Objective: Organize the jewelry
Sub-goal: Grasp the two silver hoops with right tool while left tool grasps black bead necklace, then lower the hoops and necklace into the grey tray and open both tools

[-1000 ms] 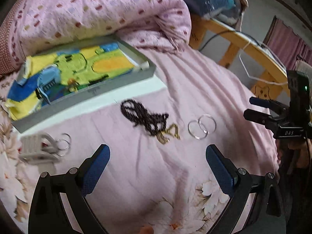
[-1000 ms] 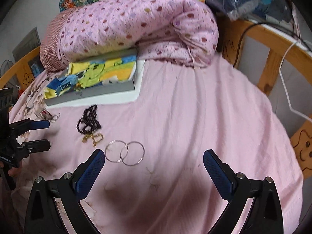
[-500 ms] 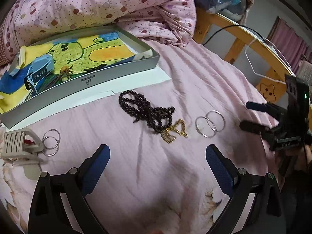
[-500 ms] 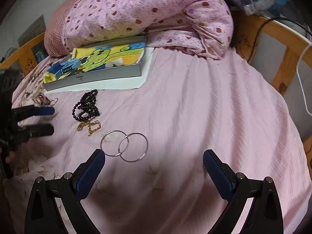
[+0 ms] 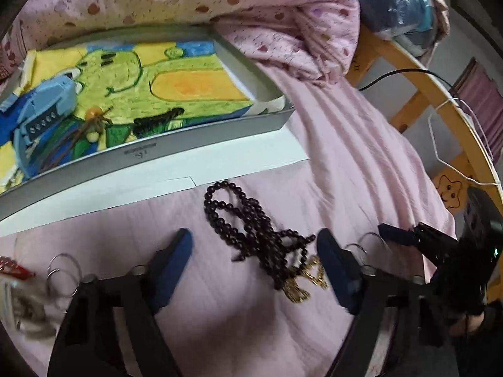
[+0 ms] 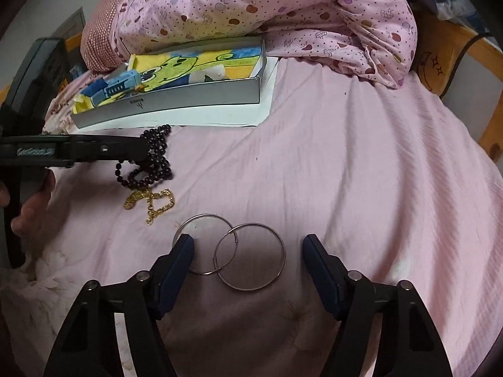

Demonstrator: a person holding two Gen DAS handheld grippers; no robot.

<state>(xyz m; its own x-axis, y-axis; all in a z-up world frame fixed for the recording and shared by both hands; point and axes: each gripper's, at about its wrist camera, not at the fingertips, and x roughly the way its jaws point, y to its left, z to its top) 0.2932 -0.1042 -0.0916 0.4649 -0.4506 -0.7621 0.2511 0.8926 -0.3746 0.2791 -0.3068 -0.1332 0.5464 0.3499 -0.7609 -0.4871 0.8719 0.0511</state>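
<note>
A dark bead necklace [image 5: 251, 229] lies on the pink sheet with a gold chain [image 5: 305, 282] tangled at its near end. My left gripper [image 5: 254, 251] is low over it; its jaws are closing with the beads between them, and the pads are clear of the beads. Two linked silver hoops [image 6: 251, 288] lie between the closing jaws of my right gripper [image 6: 248, 248], whose left finger [image 6: 180, 253] overlaps one hoop's rim. In the right wrist view the left gripper [image 6: 141, 150] reaches the beads [image 6: 154, 163] from the left, above the gold chain [image 6: 151, 201].
A grey tray [image 5: 141, 152] lined with a yellow-green drawing holds a blue watch [image 5: 44, 110] and sits on white paper behind the beads. A rolled spotted quilt [image 6: 267, 3] backs it. Key rings [image 5: 63, 270] lie at far left. A wooden bed rail [image 5: 440, 106] runs along the right.
Both grippers have come forward and down toward the sheet and their jaws have narrowed. The beads now sit between the left fingers and the hoops between the right fingers.
</note>
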